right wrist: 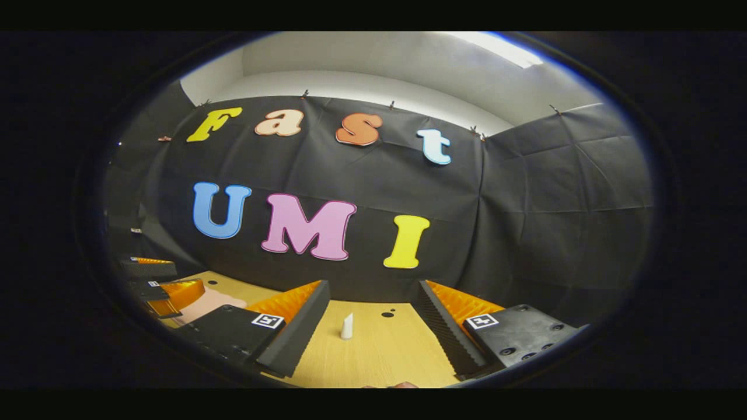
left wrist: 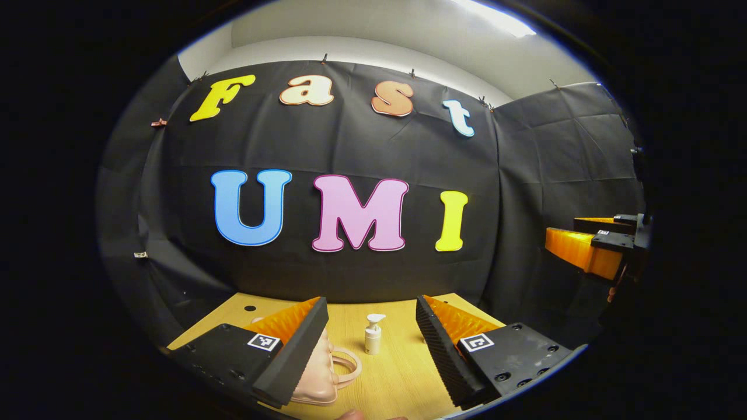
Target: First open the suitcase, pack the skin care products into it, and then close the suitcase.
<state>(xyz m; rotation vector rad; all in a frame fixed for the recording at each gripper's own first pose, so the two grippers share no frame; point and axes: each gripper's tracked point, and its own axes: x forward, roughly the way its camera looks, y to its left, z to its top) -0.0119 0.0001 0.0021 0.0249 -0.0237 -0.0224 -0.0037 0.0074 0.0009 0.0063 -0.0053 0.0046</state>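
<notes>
— Though the left gripper (left wrist: 372, 338) hangs released at the bottom of the left gripper view, how much of the pink suitcase (left wrist: 318, 373) can you see?
— Only part — its near finger (left wrist: 292, 356) covers most of the case, leaving a curved handle and one side at lower centre. Whether it is latched I cannot tell.
— And the skin care?
— A white pump bottle (left wrist: 372, 333) stands upright on the wooden table (left wrist: 397, 373), just right of the suitcase, framed between the fingers but untouched.
— What about the right gripper view?
— Right gripper (right wrist: 370, 329) released too, over a small white tube (right wrist: 347, 326) standing on the table. At lower left the other gripper hides most of the pink case — a sliver remains.
</notes>
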